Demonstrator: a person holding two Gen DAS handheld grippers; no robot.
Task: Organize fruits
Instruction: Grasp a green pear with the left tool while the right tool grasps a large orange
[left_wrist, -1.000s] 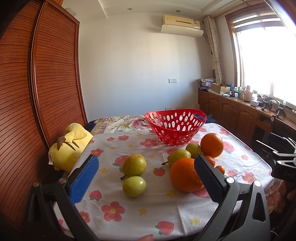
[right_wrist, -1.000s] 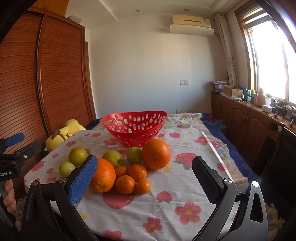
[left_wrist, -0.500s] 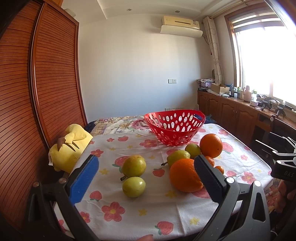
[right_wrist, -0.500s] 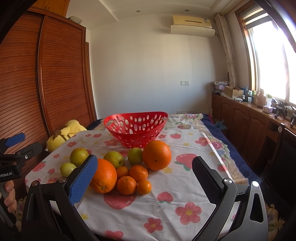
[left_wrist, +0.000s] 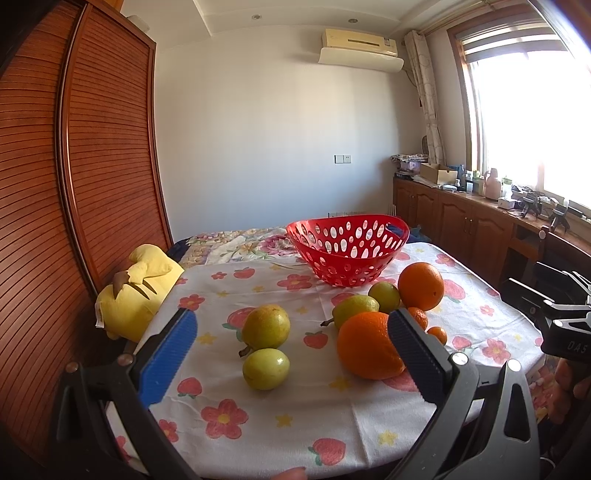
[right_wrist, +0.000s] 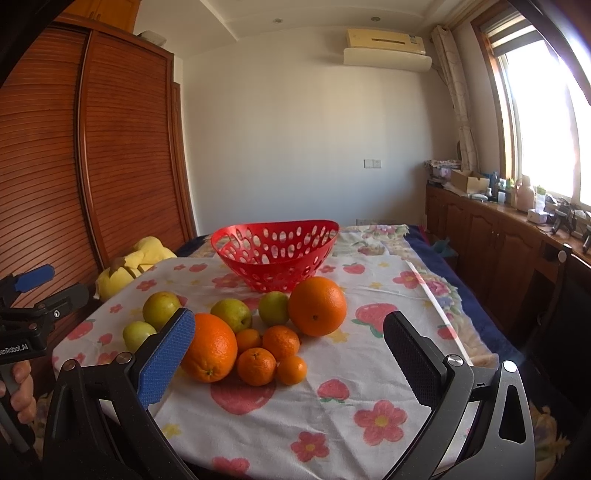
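— How does the left gripper (left_wrist: 291, 354) stand?
— Jaws spread wide and holding nothing, low at the near edge of the table (left_wrist: 332, 417).
— And the right gripper (right_wrist: 288, 350)?
— The same, wide apart and unladen, level at that near edge, to the left one's right.

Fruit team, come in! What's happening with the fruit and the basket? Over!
Left tool open, right tool open, both holding nothing. Perforated red plastic basket looks empty; oranges and green fruit all on the flowered tablecloth. Nothing blocking the basket.
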